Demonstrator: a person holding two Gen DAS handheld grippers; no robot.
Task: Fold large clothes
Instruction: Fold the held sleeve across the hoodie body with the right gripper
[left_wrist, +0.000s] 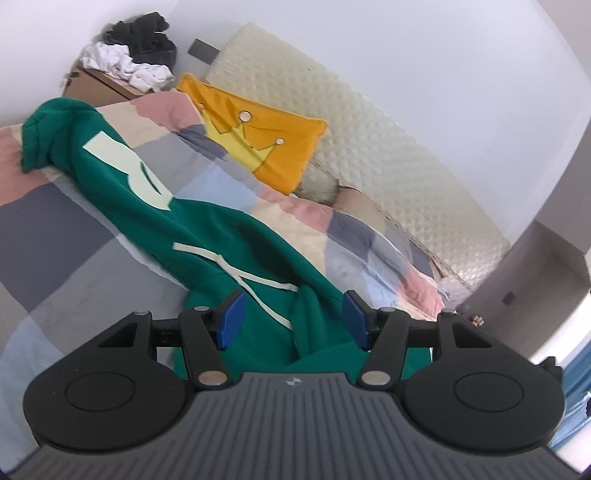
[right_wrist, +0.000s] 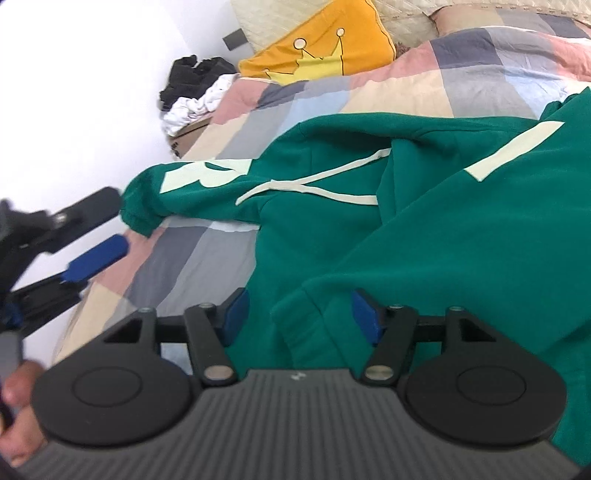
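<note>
Green fleece hoodie (right_wrist: 424, 236) sprawls under both parted, empty tongs, left gripper (left_wrist: 293, 319) and right gripper (right_wrist: 301, 317); loose drawstrings could snag, skewing the fold.

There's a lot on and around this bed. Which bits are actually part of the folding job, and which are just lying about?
Part of the job:
green hoodie
left gripper
right gripper
checked bedspread, the folding surface

Just lying about:
orange pillow
black and white clothes pile
cardboard box
</note>
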